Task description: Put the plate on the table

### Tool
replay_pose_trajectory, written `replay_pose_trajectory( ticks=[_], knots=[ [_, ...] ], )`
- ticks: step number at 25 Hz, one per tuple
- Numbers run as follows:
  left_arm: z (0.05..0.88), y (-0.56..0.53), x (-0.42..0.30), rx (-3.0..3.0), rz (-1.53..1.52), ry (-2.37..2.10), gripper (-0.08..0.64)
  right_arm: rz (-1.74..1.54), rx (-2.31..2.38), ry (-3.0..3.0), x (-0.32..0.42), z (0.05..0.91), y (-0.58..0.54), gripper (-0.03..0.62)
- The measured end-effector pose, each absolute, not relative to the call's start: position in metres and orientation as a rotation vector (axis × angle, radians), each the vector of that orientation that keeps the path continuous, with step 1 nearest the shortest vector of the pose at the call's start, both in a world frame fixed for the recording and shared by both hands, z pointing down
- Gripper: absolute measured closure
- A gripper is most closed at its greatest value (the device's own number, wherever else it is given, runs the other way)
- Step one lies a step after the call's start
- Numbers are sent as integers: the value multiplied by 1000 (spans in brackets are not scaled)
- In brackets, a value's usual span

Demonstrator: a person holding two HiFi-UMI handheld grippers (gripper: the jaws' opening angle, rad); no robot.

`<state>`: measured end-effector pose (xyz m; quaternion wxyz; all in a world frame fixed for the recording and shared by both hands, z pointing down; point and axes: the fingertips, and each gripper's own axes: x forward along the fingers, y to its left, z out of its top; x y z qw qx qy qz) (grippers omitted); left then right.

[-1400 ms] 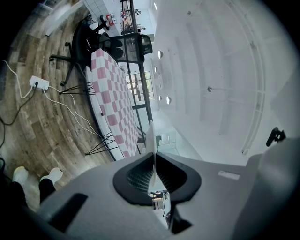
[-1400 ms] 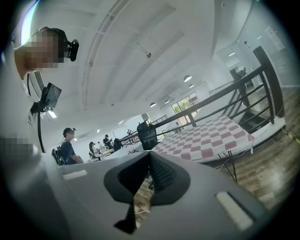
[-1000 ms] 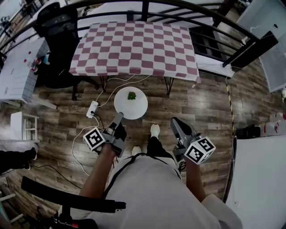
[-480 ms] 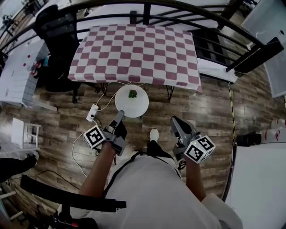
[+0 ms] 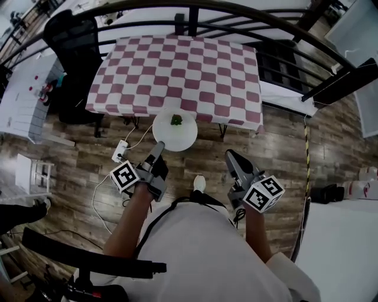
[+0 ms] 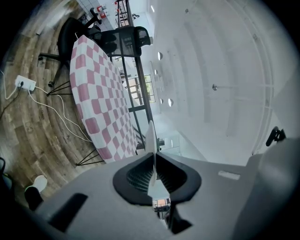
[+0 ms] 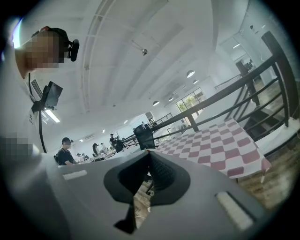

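In the head view my left gripper (image 5: 158,147) is shut on the near rim of a white round plate (image 5: 175,134) that carries a small green piece (image 5: 176,120). The plate hangs level in the air, its far rim over the near edge of the table with the pink-and-white checked cloth (image 5: 177,65). In the left gripper view the plate (image 6: 151,137) shows edge-on between the shut jaws of the left gripper (image 6: 153,161), with the table (image 6: 96,93) ahead. My right gripper (image 5: 232,157) is held beside it, shut and holding nothing; its view has the right gripper (image 7: 148,153) pointing toward the table (image 7: 220,145).
A black office chair (image 5: 75,41) stands at the table's left corner. A dark metal railing (image 5: 248,13) runs behind the table. A white power strip (image 5: 120,154) with cables lies on the wood floor. A white surface (image 5: 339,248) is at the lower right.
Both grippers and the person have moved toward the checked table. The plate, earlier over bare floor, now reaches the table's near edge. The grip is unchanged.
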<state>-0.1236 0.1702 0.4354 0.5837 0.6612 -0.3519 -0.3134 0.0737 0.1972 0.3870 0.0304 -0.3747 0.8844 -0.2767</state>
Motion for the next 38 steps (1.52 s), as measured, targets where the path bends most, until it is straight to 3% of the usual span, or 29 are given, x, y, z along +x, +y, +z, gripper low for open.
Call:
replay_pose_trajectory(
  ticks=[21,38],
  knots=[
    [441,75,-30,1526,-740,-867,535,-875,-1082,2801,161,411,98,584],
    [441,64,-1,1522,-734,-876,535,-893,-1087,2779,198,418,91,584]
  ],
)
